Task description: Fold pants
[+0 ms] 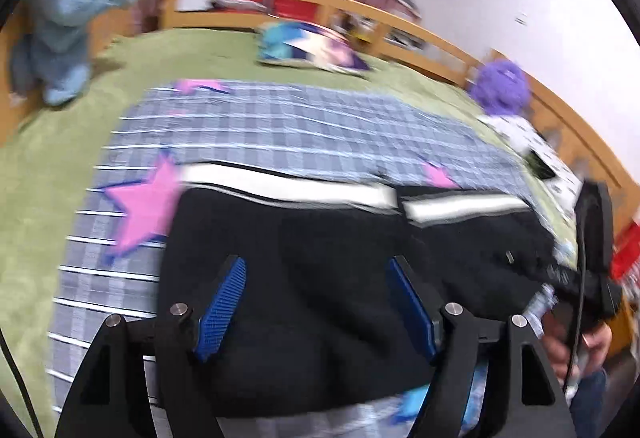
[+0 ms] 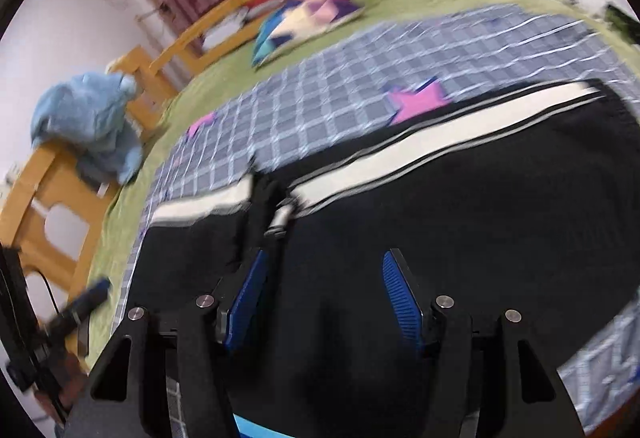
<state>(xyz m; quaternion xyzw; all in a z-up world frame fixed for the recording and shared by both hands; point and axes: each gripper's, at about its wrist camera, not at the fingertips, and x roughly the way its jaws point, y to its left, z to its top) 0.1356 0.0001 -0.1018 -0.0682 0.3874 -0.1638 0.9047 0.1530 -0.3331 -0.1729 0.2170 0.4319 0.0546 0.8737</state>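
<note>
Black pants (image 1: pixel 320 238) with a white side stripe (image 1: pixel 280 185) lie flat on a blue plaid blanket (image 1: pixel 280 125) with pink stars. My left gripper (image 1: pixel 316 266) hovers over the dark cloth, its blue pads wide apart and empty. The right wrist view shows the same pants (image 2: pixel 480 197), with a raised fold and a small metal piece (image 2: pixel 282 217) near the stripe. My right gripper (image 2: pixel 326 258) is open above the cloth, with nothing pinched between its pads. Each view catches the other gripper at its edge, the right one (image 1: pixel 592 258) and the left one (image 2: pixel 80 310).
The blanket lies on a green bedspread (image 1: pixel 48 177) inside a wooden bed rail (image 1: pixel 360 9). A blue plush toy (image 1: pixel 72 17) sits at the left corner, a colourful pillow (image 1: pixel 312 49) at the back, and a purple plush (image 1: pixel 500 85) on the right. A hand (image 1: pixel 580 350) holds the right gripper.
</note>
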